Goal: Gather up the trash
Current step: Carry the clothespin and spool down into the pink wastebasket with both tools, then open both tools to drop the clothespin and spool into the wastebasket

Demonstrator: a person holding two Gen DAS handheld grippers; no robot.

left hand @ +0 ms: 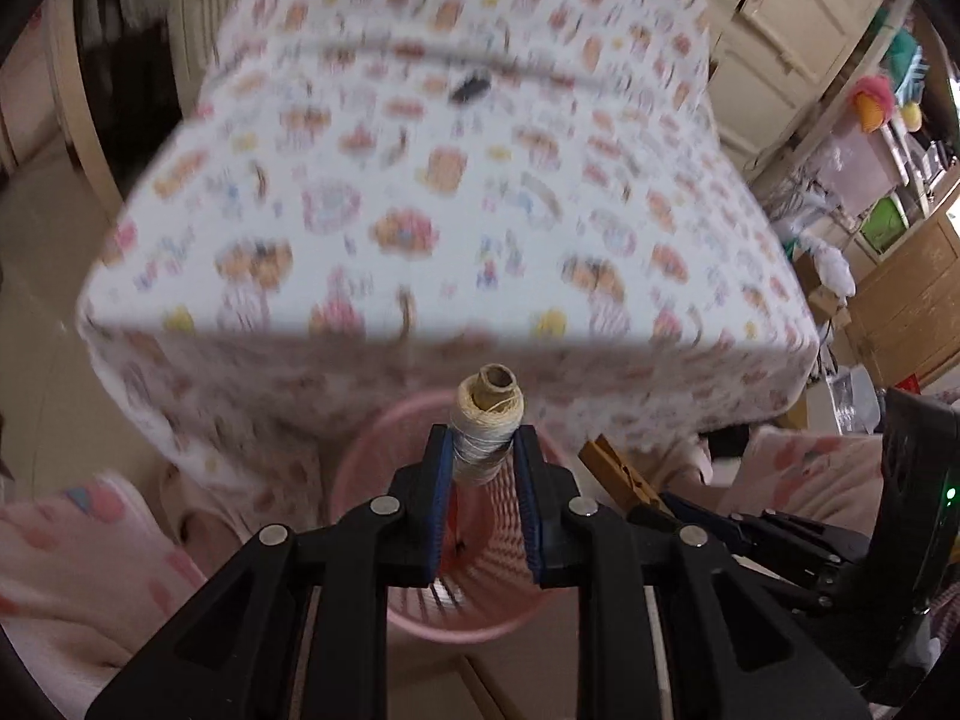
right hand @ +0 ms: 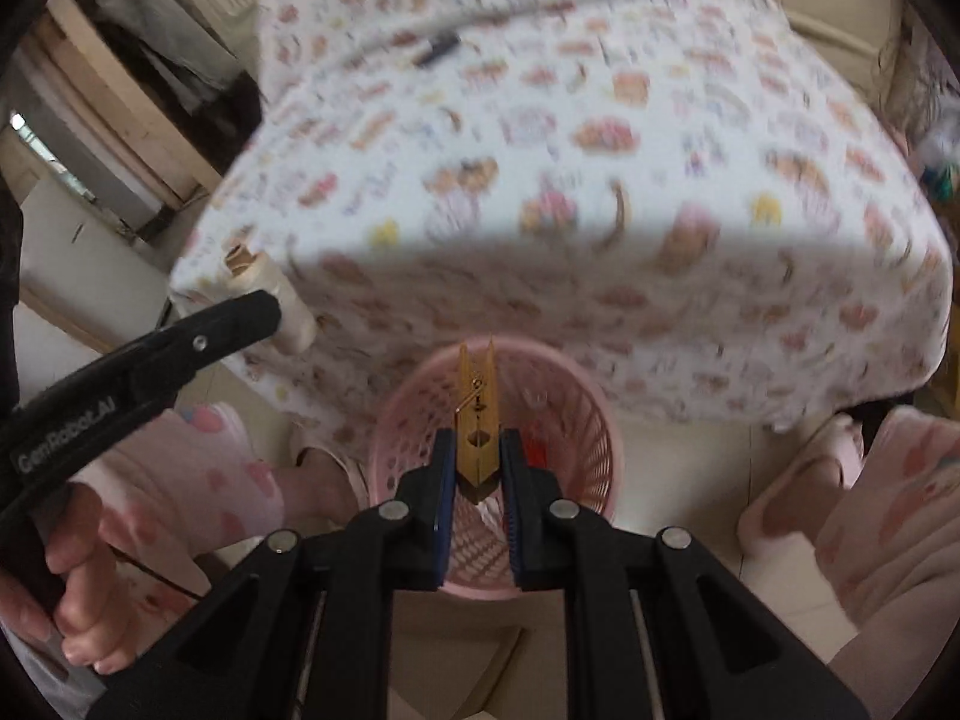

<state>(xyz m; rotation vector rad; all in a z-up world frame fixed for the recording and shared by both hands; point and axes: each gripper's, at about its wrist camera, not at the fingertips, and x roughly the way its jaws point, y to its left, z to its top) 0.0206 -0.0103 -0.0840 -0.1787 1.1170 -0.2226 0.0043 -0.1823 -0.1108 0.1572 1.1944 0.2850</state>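
Hanging over the pink basket [right hand: 492,468], both grippers are carrying trash. The left gripper [left hand: 480,456] is grasping a thread spool [left hand: 487,432], its long axis running forward along the fingers. The right gripper [right hand: 477,462] is clenching a wooden clothespin [right hand: 477,414], likewise pointing forward. The basket is standing on the floor before the cloth-covered bench [right hand: 540,150], its mouth directly below both items; neither hand appears nearer.

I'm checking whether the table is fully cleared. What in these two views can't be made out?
- Dark item on the tablecloth: motion-blurred in both views, unidentifiable.
- Pink basket contents: a red piece shows; the rest is hidden by the clothespin and the spool.
- Table's far end: cut off by the frame edge.
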